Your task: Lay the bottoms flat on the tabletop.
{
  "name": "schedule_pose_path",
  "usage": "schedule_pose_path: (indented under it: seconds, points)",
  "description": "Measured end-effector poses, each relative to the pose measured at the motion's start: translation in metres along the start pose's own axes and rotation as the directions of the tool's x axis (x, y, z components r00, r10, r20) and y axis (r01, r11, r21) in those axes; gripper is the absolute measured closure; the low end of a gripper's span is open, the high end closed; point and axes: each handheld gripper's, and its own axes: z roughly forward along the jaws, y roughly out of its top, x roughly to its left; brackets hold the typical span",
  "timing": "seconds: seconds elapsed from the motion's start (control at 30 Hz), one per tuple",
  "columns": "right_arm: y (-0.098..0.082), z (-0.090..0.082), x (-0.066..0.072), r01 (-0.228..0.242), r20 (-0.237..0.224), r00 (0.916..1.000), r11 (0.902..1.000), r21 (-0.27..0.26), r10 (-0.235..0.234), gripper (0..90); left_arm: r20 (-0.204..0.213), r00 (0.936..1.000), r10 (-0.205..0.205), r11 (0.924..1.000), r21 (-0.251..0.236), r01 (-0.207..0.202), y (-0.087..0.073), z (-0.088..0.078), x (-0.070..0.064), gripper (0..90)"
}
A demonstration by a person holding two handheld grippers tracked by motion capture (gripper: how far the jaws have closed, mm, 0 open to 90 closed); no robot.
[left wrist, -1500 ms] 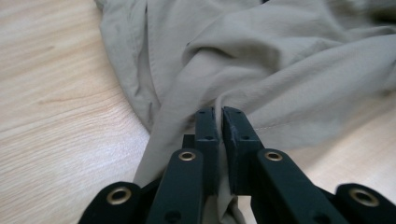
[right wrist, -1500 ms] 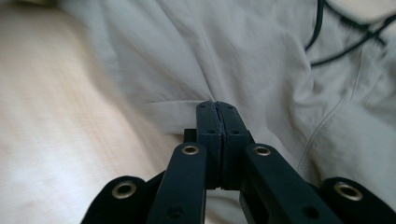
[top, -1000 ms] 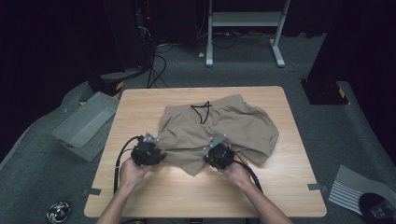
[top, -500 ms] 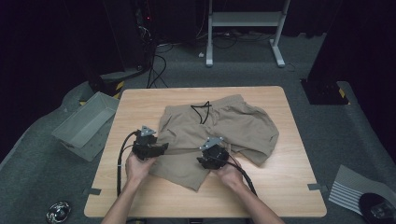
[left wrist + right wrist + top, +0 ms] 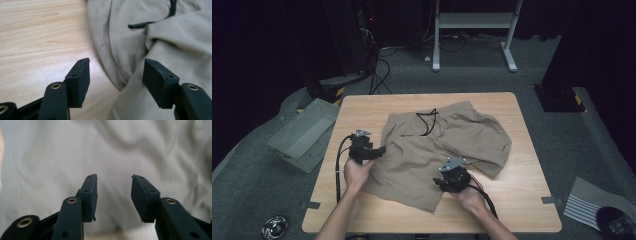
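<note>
1. Seen from the high view, a pair of tan shorts (image 5: 447, 145) lies spread across the middle of the wooden table (image 5: 522, 200), its black drawstring (image 5: 428, 120) looped near the waistband toward 12 o'clock. The left hand-held gripper (image 5: 379, 150) sits at the garment's 9 o'clock edge, held by the left hand (image 5: 357, 172); its jaws have just been opening and grip nothing. The right hand-held gripper (image 5: 439, 181) rests over the lower leg of the shorts toward 6 o'clock, held by the right hand (image 5: 469, 197); its jaws have just been opening too. A grey bin (image 5: 302, 132) stands on the floor off the table's 9 o'clock side.

2. Along the left gripper view, the left hand-held gripper (image 5: 116, 77) stands released, jaws wide apart, with bare table (image 5: 37, 37) under the left jaw and a folded seam of the shorts (image 5: 140, 37) between and beyond them. The drawstring (image 5: 142, 24) end lies at 12 o'clock.

3. Along the right gripper view, the right hand-held gripper (image 5: 113, 195) is released as well, jaws parted over blurred fabric of the shorts (image 5: 112, 150), pads not pressing on it.
</note>
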Motion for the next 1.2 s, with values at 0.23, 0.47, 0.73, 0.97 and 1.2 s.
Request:
schedule_pose_path:
  seconds: [0.23, 0.47, 0.73, 0.97, 1.2]
  points:
    - [0.014, 0.03, 0.017, 0.034, -0.049, 0.9983, 0.9986, 0.04, -0.032, 53.4, -0.062, 0.998, -0.011, 0.9995, 0.029, 0.013, 0.001, 0.027, 0.004, 37.2]
    - [-0.012, 0.007, 0.022, 0.08, -0.105, 0.9916, 0.9964, 0.029, -0.076, 53.3, -0.126, 0.9917, 0.028, 0.9977, 0.065, -0.02, 0.004, 0.042, 0.004, 33.1]
    - [-0.037, -0.02, 0.012, 0.101, -0.062, 0.9932, 0.9941, 0.039, -0.099, 53.7, -0.164, 0.9863, -0.013, 0.9986, 0.048, 0.021, 0.004, 0.041, 0.018, 30.2]
    - [-0.008, -0.016, 0.009, 0.027, -0.013, 0.9995, 0.9978, -0.061, -0.028, 52.3, -0.114, 0.9933, 0.022, 0.9985, 0.053, -0.016, 0.004, 0.036, 0.009, 33.0]
    - [0.001, 0.021, 0.025, 0.066, -0.055, 0.9965, 0.9974, 0.029, -0.064, 53.6, -0.172, 0.9832, 0.06, 0.9978, 0.039, -0.054, 0.004, 0.044, 0.013, 31.2]
